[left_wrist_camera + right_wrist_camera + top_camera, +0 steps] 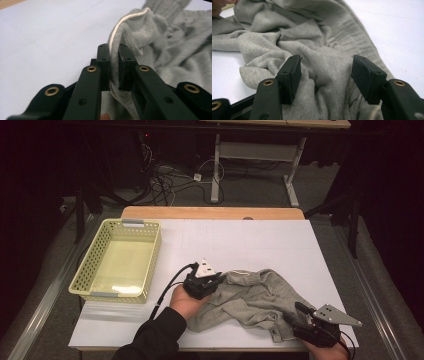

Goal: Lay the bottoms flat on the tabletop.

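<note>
I have the left gripper (pixel 113 62) closed tight on the hem of the grey sweater (pixel 252 300); in the left gripper view a fold of cloth with a pale edge is pinched between the two pads. The right gripper (pixel 325 72) stands about half open, with cloth lying between its jaws, but the pads do not press on it, so it holds nothing.

The sweater lies crumpled on the white worktop (pixel 260 240), in the near part, at about 5 o'clock from the middle. The yellow basket (pixel 87 265) is well apart from it, at about 9 o'clock.

To do this step well, I think I should first close the right gripper on a single thick fold, near an edge and not in the loose middle. Only then I would draw the two grippers apart, slowly and low over the worktop, so the cloth spreads and does not slip from the left pads.

The long axis of the sweater runs roughly from 10 o'clock, where the left gripper holds it, toward 4 o'clock at the right gripper. Which end is the neck I cannot tell.
</note>
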Available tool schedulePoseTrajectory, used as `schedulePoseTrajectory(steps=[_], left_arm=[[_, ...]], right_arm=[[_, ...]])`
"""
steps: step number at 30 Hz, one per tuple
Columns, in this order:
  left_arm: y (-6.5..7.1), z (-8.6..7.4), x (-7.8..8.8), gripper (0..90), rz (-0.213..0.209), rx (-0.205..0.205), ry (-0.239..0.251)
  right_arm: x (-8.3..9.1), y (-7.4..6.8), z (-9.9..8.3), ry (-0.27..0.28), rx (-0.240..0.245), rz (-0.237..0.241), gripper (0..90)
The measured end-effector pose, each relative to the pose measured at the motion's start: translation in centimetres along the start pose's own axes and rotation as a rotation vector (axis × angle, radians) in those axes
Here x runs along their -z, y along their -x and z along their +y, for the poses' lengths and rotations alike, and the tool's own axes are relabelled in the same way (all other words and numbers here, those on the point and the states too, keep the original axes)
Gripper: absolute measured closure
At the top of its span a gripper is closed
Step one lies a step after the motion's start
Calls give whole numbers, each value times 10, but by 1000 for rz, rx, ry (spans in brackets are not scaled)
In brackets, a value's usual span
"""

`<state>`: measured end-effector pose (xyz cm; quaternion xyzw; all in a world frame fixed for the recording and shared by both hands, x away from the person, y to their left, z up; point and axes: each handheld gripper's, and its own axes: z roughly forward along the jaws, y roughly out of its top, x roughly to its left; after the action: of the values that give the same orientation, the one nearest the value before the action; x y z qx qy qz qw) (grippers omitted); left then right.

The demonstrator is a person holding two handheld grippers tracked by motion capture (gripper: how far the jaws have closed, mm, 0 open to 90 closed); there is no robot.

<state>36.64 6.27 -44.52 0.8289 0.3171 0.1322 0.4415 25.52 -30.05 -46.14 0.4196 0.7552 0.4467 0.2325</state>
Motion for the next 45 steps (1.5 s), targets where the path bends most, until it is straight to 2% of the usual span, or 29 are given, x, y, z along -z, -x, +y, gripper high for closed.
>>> schedulePoseTrajectory(steps=[3,10,12,14,17,19,23,27,29,31,33,36,38,42,43,45], left_arm=[[-11,-13,9,799,13,30,-12],[-22,-45,30,799,53,46,-12],[-25,-55,32,799,43,62,-21],[-25,-63,31,797,34,55,-44],[-22,-64,31,794,38,31,-37],[-20,-65,29,790,38,10,-41],[-22,-65,29,770,28,25,-47],[-23,-65,29,726,20,37,-48],[-23,-65,29,709,23,39,-49],[-24,-65,28,634,39,50,-52],[-25,-64,28,521,54,80,-53],[-29,-64,28,369,68,126,-65],[-31,-64,27,311,64,140,-68],[-34,-63,26,299,44,163,-80],[-35,-63,26,303,27,169,-87],[-37,-63,24,375,-14,176,-112]], right_arm=[[0,0,0,-3,-1,-3,420],[0,-1,0,6,5,-8,420],[2,0,1,10,8,-9,421],[5,2,4,14,24,-19,430],[13,7,10,32,49,-51,476],[16,13,12,43,41,-69,524],[14,26,11,26,6,-89,602],[7,35,8,-7,-30,-112,601],[3,37,6,-32,-52,-117,553],[-2,39,3,-70,-71,-116,501],[-7,38,-1,-110,-69,-121,465],[-13,37,-4,-160,-72,-108,452],[-16,37,-7,-185,-73,-104,462],[-18,35,-8,-192,-56,-87,580],[-18,35,-8,-190,-49,-78,621],[-18,34,-9,-189,-42,-64,674]])
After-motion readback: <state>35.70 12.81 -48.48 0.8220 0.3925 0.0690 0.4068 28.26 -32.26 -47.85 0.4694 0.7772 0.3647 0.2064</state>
